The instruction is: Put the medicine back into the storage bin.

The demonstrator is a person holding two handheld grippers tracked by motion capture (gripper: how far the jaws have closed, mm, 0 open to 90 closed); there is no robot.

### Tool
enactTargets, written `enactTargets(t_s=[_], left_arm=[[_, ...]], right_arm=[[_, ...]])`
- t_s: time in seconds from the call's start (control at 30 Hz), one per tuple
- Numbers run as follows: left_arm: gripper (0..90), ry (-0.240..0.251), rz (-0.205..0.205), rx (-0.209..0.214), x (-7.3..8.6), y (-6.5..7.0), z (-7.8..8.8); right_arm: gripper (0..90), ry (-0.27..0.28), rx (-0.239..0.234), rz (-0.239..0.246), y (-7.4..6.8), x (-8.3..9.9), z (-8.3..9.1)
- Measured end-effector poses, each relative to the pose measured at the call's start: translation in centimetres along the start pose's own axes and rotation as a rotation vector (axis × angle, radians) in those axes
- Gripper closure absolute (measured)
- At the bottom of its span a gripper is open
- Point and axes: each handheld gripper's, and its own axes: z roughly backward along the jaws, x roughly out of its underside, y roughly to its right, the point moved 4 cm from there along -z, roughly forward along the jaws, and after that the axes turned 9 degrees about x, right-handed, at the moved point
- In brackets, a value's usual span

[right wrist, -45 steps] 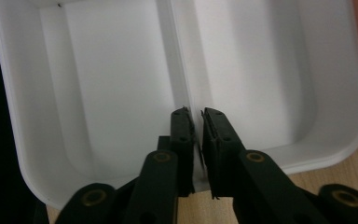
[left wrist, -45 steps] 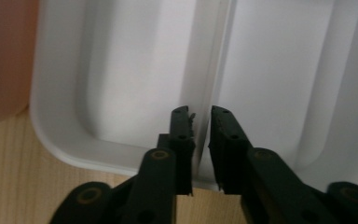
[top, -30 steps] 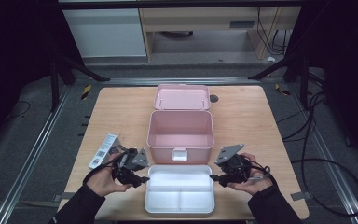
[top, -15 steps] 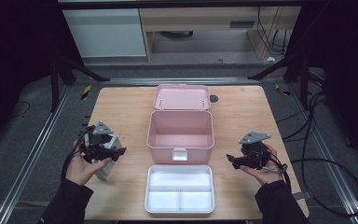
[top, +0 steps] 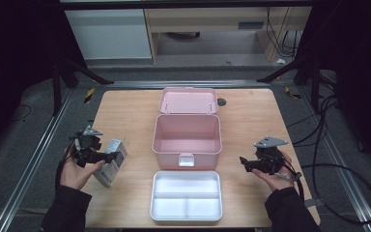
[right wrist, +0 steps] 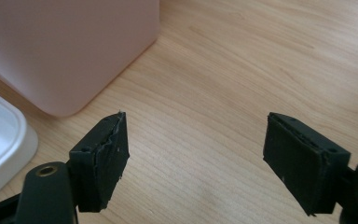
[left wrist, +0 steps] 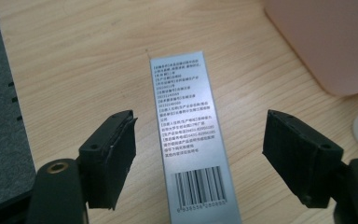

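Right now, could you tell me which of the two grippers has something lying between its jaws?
The left gripper: a silver printed box lies between its open jaws; the right gripper spans bare table.

We see a wooden table (top: 251,121) bearing a pink box (top: 187,140), a white tray (top: 186,195) and a carton (top: 111,162).

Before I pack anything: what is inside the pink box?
The pink box stands open and its visible floor is bare. The near front wall hides a strip of the floor behind it.
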Motion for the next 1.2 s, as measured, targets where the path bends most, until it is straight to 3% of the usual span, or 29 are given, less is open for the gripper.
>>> enactTargets(t_s=[0.1,0.23,0.57,0.77,0.87,1.2], left_arm=[[27.4,-0.042,0.001,-0.006,0.4,-0.2,-0.7],[31.0,-0.065,0.016,0.003,0.8,-0.4,-1.1],[38.9,-0.126,0.058,0.041,1.3,-0.5,-2.6],[44.5,-0.184,0.062,0.039,1.8,-0.8,-3.1],[47.4,-0.194,0.078,0.059,1.9,-0.9,-3.3],[56.0,-0.23,0.075,0.051,1.9,-0.8,-3.3]], right_arm=[[22.4,-0.006,0.004,0.005,0.1,0.2,-0.2],[22.0,-0.012,0.005,-0.006,0.4,0.4,-0.2],[22.1,-0.047,-0.001,0.023,0.0,0.8,-0.9],[22.1,-0.057,-0.004,0.017,0.1,0.9,-1.0],[22.0,-0.062,-0.007,0.025,0.1,0.9,-1.1],[21.8,-0.077,-0.009,0.034,-0.1,1.0,-1.3]])
